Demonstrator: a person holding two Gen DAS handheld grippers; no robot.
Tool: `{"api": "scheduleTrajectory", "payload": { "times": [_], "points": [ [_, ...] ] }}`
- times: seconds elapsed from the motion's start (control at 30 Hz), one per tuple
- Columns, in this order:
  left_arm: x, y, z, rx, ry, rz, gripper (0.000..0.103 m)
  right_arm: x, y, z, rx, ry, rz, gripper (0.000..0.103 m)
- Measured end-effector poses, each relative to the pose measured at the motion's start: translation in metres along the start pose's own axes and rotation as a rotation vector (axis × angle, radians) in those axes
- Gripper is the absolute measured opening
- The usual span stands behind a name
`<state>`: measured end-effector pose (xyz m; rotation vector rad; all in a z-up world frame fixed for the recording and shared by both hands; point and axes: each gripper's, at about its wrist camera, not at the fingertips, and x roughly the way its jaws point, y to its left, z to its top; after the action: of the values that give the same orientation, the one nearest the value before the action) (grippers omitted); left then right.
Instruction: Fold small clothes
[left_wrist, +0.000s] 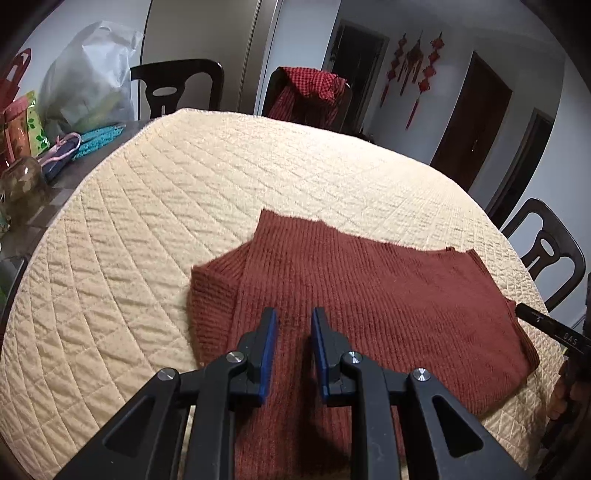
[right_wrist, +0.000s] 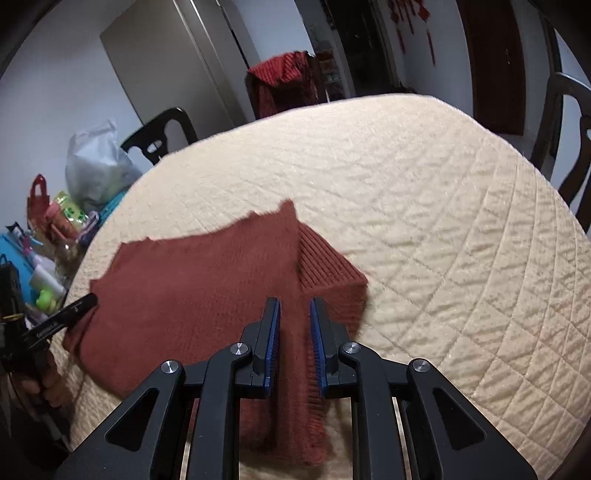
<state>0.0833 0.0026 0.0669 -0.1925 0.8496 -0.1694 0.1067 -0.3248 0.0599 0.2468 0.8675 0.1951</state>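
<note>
Nearest the lens in both wrist views: my own black finger frames w/ blue pads, and rust-red knit running up between them. Left gripper (left_wrist: 294, 314): jaws nearly closed, a fold of the sweater (left_wrist: 369, 295) passing between the pads; I judge it gripped, though pad contact isn't fully clear. Right gripper (right_wrist: 294, 304): jaws narrowed likewise, a bunched, fringed edge of the same sweater (right_wrist: 192, 291) pinched between the pads; view is a bit blurred here. The garment lies on the cream quilted cover (left_wrist: 147, 221) of the round table, toward my near edge, partly folded: a ribbed flap, prob. a sleeve or side panel, is turned over on each outer side (left in the left view, right in the right view), and the far hem sits flat. Each gripper's finger tip also shows at the other view's margin, beside the sweater's side edge. Step in hand (my reading): near edge held at two points, ready to carry it over the far part for a crosswise fold. Next move calls for lifting both hands evenly, keeping the edge taut btw. them, travelling forward together so the side flaps don't spill out, then lowering w/ edges aligned before releasing. Clutter (bags (left_wrist: 88, 74), jars) at table's left, well apart; chairs (left_wrist: 177, 88) beyond.
</note>
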Motion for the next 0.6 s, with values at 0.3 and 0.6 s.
{"api": "scheduleTrajectory", "payload": {
  "times": [0.3,0.6],
  "points": [
    [0.017,0.005,0.007,-0.015,0.006,0.028,0.022,0.031,0.006,0.012,-0.016,0.038,-0.005,0.015],
    [-0.006,-0.006,-0.003,0.006,-0.013,-0.002,0.022,0.004,0.033,0.009,-0.069,0.004,0.063,0.015]
  ]
}}
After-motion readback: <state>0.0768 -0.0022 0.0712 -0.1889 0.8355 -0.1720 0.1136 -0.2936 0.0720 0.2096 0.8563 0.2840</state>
